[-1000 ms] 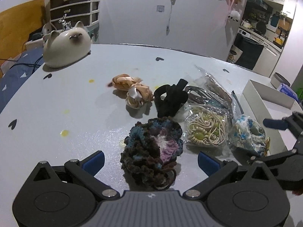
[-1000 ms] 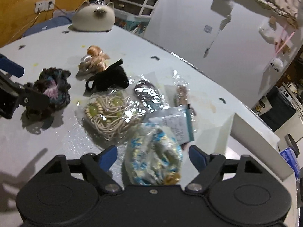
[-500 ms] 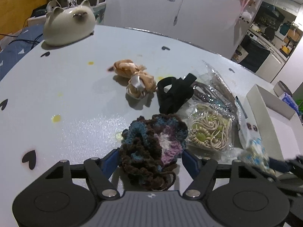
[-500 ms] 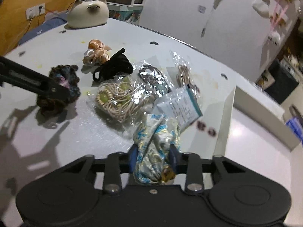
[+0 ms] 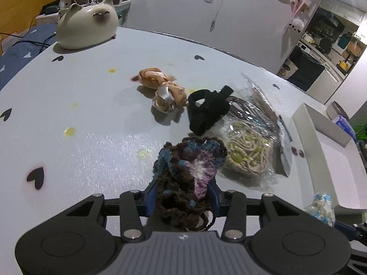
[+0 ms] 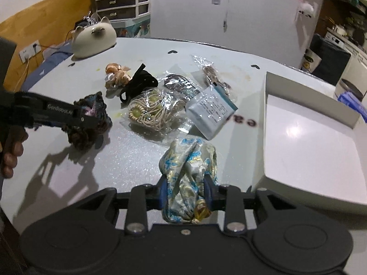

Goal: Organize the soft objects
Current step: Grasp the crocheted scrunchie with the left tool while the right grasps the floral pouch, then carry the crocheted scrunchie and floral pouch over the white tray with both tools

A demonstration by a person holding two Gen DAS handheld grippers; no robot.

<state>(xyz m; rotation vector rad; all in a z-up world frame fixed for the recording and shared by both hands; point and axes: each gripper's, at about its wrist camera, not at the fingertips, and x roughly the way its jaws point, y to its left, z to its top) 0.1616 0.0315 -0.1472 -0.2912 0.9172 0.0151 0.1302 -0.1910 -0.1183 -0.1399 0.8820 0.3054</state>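
Observation:
A brown, blue and purple crocheted scrunchie (image 5: 190, 160) sits between the blue pads of my left gripper (image 5: 183, 192), whose jaws are closing and press its sides. From the right wrist view that scrunchie (image 6: 94, 107) hangs just above the table, bunched in the left gripper (image 6: 88, 118). My right gripper (image 6: 187, 192) is shut on a white and blue floral scrunchie (image 6: 188, 158), held up just left of the white box (image 6: 309, 142). The left wrist view catches the floral scrunchie (image 5: 321, 206) at its lower right, beside the box (image 5: 330, 160).
On the pale table (image 5: 91, 126) lie peach satin scrunchies (image 5: 160, 87), a black scrunchie (image 5: 206, 112), a bag of beige hair ties (image 5: 247, 153), more clear bags (image 6: 179, 84) and a labelled packet (image 6: 211, 110). A cat-shaped ceramic (image 5: 87, 29) stands at the far left.
Both grippers went from wide open to closed: the left on the crocheted scrunchie, the right on the floral one. The right has lifted its scrunchie and carried it toward the white box.

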